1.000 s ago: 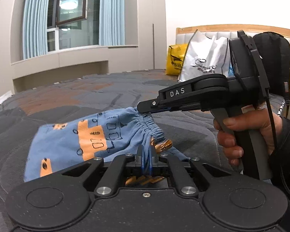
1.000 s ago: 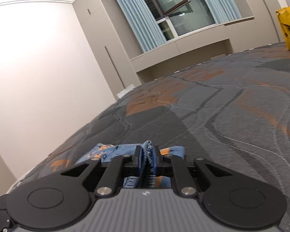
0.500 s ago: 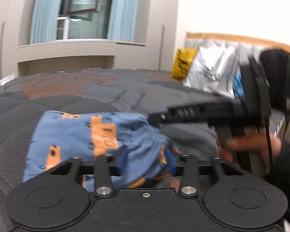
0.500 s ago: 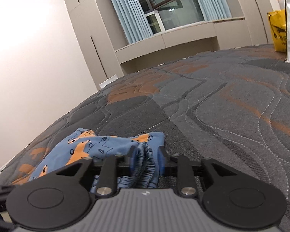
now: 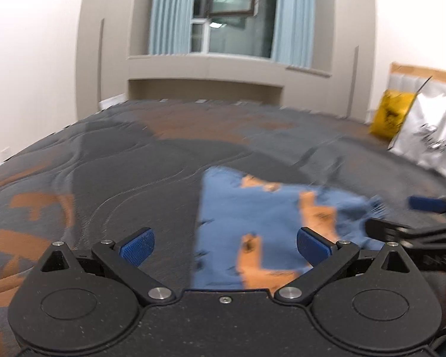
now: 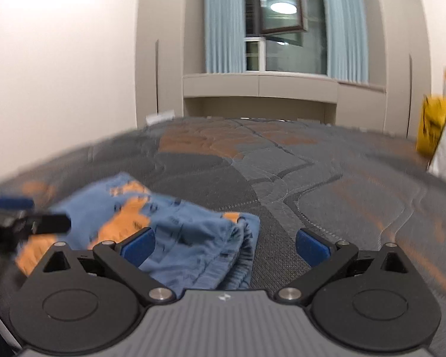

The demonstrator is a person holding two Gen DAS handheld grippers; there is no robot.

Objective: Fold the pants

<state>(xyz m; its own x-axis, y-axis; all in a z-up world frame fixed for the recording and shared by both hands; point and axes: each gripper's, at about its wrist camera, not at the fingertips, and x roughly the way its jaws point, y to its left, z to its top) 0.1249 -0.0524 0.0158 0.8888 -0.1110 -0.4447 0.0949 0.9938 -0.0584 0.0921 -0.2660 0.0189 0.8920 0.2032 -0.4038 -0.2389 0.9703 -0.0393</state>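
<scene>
Both tongs opening, nothing pinched. Pants [image 5: 252, 226] lie between left gripper [image 5: 223, 245] and right gripper [image 6: 224, 245]; blur hides long axis, seemingly crosswise.

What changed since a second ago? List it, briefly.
Both grippers let go: the left gripper and right gripper had pinched the waistband of the blue pants; their jaws are now opening, pads clear of the cloth. The pants lie folded on the bed, as before.

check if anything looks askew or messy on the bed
The pants lie folded on the bed, but the waistband end is bunched and rumpled rather than flat. Both grippers, left and right, are opening, gripping nothing. Nothing else stands out.
</scene>
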